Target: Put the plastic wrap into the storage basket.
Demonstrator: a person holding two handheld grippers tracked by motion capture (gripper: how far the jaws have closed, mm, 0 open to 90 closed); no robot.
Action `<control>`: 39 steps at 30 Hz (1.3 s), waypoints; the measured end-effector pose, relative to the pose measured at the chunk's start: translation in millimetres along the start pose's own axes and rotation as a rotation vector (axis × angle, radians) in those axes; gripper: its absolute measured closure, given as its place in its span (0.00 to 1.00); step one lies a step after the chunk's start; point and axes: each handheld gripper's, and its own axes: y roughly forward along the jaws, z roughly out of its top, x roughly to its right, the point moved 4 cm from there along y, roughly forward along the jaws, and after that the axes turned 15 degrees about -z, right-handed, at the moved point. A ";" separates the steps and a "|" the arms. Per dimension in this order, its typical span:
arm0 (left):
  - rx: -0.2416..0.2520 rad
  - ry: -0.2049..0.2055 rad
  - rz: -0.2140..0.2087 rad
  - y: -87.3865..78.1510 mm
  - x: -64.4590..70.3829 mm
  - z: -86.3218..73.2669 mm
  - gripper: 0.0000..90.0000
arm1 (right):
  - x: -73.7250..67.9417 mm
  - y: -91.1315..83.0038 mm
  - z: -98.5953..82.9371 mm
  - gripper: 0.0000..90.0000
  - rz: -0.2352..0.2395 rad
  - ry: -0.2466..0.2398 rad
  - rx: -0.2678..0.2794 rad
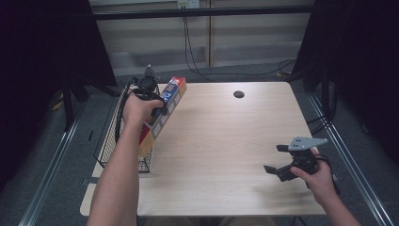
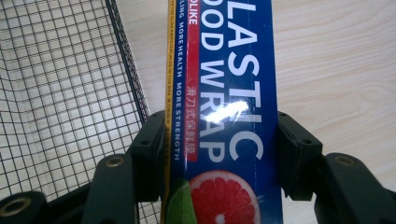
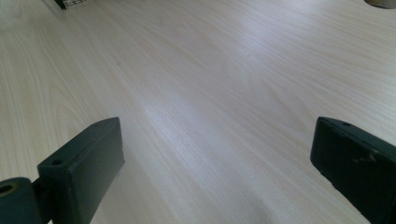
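While the left claw (image 2: 219,154) pinches the long blue cardboard box of plastic wrap (image 1: 164,110) at the upper left of the frame, tilted over the black wire basket (image 1: 110,141), setting it inside seems left; the right claw (image 1: 275,162) hovers spread over the pale wooden table (image 1: 226,136).

Round dark hole (image 1: 238,94) near table's (image 1: 226,155) far edge; cables on floor.
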 end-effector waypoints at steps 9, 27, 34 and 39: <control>0.011 -0.026 0.016 -8.6 -7.7 -6.7 0.49 | -3.1 3.1 4.2 0.03 0.011 -0.011 0.000; 0.042 -0.103 0.050 -24.7 -34.1 -29.1 0.49 | -8.2 12.9 12.0 0.03 0.034 -0.031 0.003; 0.046 -0.129 0.062 -26.4 -41.9 -35.5 0.49 | -7.9 13.3 12.2 0.03 0.029 -0.029 0.003; 0.058 -0.147 0.065 -28.2 -46.4 -39.7 0.49 | -8.2 13.5 12.2 0.03 0.031 -0.028 0.003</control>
